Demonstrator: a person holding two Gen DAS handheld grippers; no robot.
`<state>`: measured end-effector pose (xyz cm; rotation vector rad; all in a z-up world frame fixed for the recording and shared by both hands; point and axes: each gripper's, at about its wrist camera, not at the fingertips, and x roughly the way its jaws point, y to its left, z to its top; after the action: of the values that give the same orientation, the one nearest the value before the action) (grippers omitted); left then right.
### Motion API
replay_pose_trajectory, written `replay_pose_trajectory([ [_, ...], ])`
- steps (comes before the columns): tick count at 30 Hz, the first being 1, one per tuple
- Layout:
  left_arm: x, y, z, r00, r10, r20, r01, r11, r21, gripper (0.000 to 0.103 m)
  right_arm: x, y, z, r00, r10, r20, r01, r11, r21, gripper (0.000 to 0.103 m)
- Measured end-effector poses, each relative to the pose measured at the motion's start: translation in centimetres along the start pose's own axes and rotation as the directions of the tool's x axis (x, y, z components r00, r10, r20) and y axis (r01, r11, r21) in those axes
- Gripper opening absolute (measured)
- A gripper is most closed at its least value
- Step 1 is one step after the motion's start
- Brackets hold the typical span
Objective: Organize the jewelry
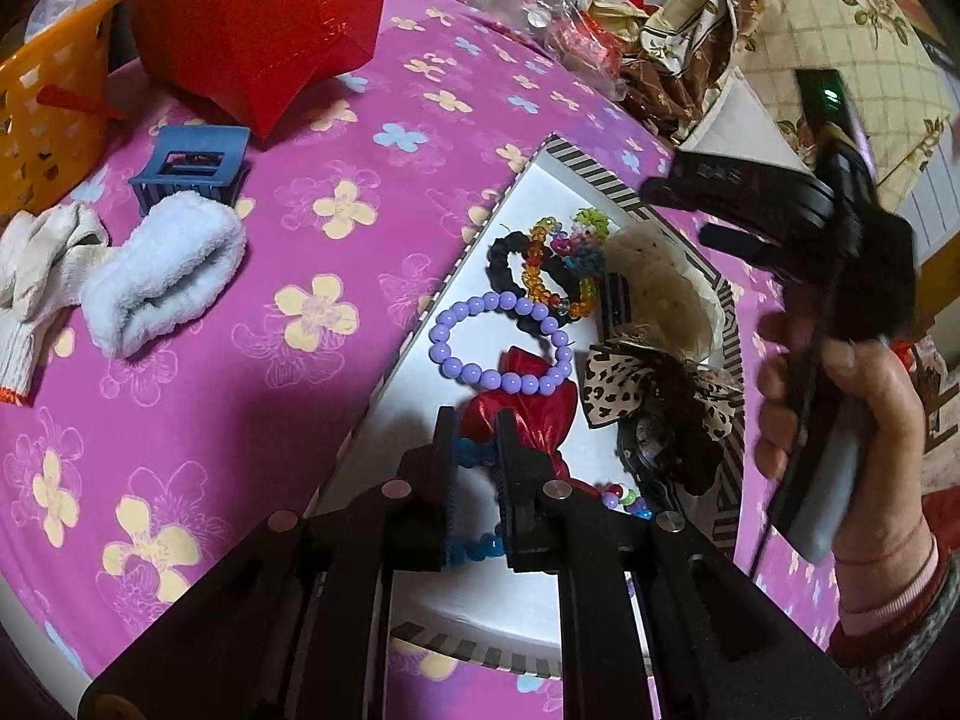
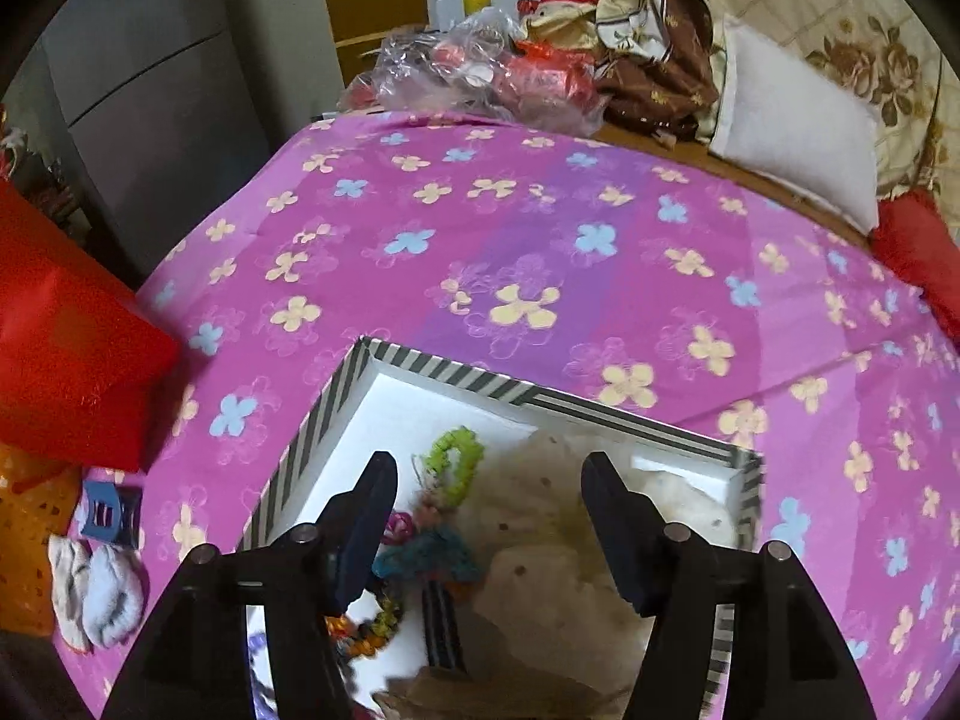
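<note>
Left claw [image 1: 474,438]: clenched on a strand of blue beads [image 1: 474,547], which runs between its two fingers; its tips sit over the near end of the box, just in front of the red satin bow
Right claw [image 2: 489,483]: released, fingers spread apart with nothing pressed between them, hanging over the far half of the box above the cream cloth; seen from the left wrist camera it is held by a hand [image 1: 852,420] at the right side
Box [image 1: 606,174]: shallow, white inside with a black-and-white striped rim, lying on the pink flowered cloth [image 1: 336,276] that covers the bench
Inside the box: purple bead bracelet [image 1: 501,342] resting partly on the red satin bow [image 1: 528,414]; black scrunchie [image 1: 504,264] beside an amber and multicoloured bead bracelet [image 1: 555,276]; green hair tie [image 2: 456,450] near the far corner; cream cloth [image 2: 540,516] along the right side; leopard-print bow [image 1: 624,390] just right of the purple bracelet; a few small coloured beads [image 1: 624,498] at the near edge
Outside the box: blue hair clip [image 1: 192,165] with a rolled pale blue sock [image 1: 162,276] and a white glove [image 1: 42,276] near it, well apart from the box
Far left: red bag [image 1: 258,30] and orange basket [image 1: 48,120]
Far edge: crumpled clear plastic bag [image 2: 480,72]
</note>
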<state>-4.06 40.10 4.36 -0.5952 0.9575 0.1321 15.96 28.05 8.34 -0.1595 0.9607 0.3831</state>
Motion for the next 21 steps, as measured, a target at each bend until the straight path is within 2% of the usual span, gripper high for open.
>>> replay_pose_trajectory([
  [4,-0.3,-0.2,-0.1,1.000,0.001,0.013,-0.001,1.000,0.001,0.016,-2.3,-0.7,-2.1,1.000,-0.001,0.024,0.001,1.000,-0.022,0.062],
  [7,-0.4,-0.3,-0.1,1.000,0.010,0.024,-0.010,1.000,0.005,0.020,-4.5,-1.7,-4.9,0.999,0.020,0.033,-0.019,0.999,-0.036,0.062],
  [12,-1.3,-0.7,-0.4,0.994,0.077,0.073,-0.078,0.997,0.014,0.023,-8.5,-4.3,-10.0,0.998,0.050,0.049,-0.048,0.999,-0.024,0.062],
  [16,-2.4,-1.0,-0.7,0.981,0.139,0.138,-0.142,0.990,0.012,0.026,-12.5,-7.1,-14.7,0.996,0.023,0.089,-0.022,1.000,-0.014,0.062],
  [18,-3.5,-1.7,-1.0,0.959,0.191,0.212,-0.201,0.979,0.028,0.026,-14.6,-8.7,-17.1,0.994,-0.005,0.107,0.006,1.000,-0.009,0.063],
  [19,-4.1,-2.2,-1.3,0.938,0.230,0.259,-0.247,0.969,0.032,0.030,-15.4,-9.4,-18.2,0.994,-0.016,0.111,0.016,1.000,-0.002,0.064],
  [21,-5.5,-3.5,-2.1,0.878,0.297,0.375,-0.334,0.942,0.035,0.049,-17.2,-11.1,-20.5,0.993,-0.034,0.116,0.032,0.999,0.019,0.066],
])
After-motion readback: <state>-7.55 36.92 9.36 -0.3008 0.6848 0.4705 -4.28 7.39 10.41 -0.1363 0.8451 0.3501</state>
